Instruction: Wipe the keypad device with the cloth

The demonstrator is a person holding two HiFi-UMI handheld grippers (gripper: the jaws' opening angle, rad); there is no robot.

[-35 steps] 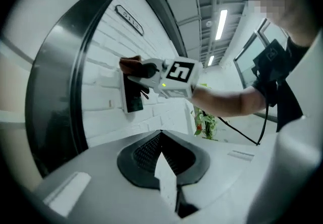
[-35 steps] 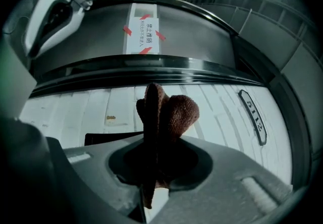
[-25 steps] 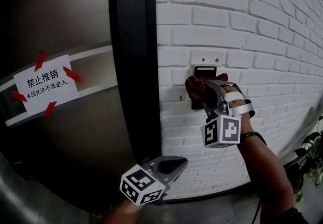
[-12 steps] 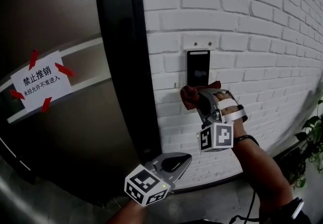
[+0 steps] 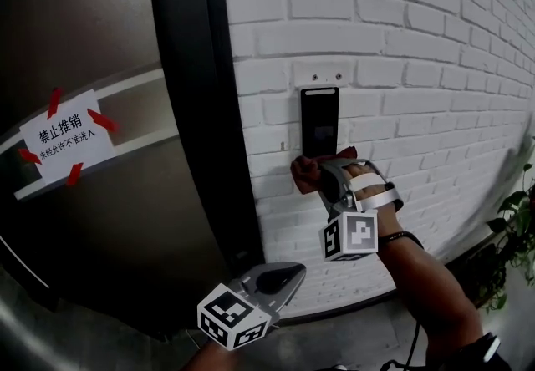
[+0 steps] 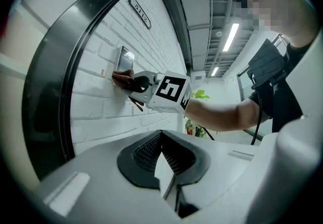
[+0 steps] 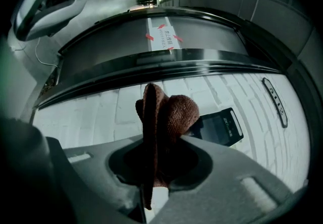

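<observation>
Paper sign (image 5: 65,138), taped with red strips, sits far left on the steel door (image 5: 100,219). Next come a dark frame (image 5: 188,110) and a white brick wall (image 5: 418,68). Low beside the frame, the left gripper (image 5: 288,276) hangs with its jaws together and nothing between them. The keypad (image 5: 319,121) is mounted flat on the wall, long axis upright, face turned out from the bricks. Just under its lower edge is the right gripper (image 5: 320,180), jaws clamped on the folded reddish cloth (image 5: 308,173). The head view shows the keypad almost whole, while in the right gripper view the cloth hides its near corner. The left gripper view shows the cloth side-on, meeting the wall. A plant (image 5: 514,244) stands far right.
</observation>
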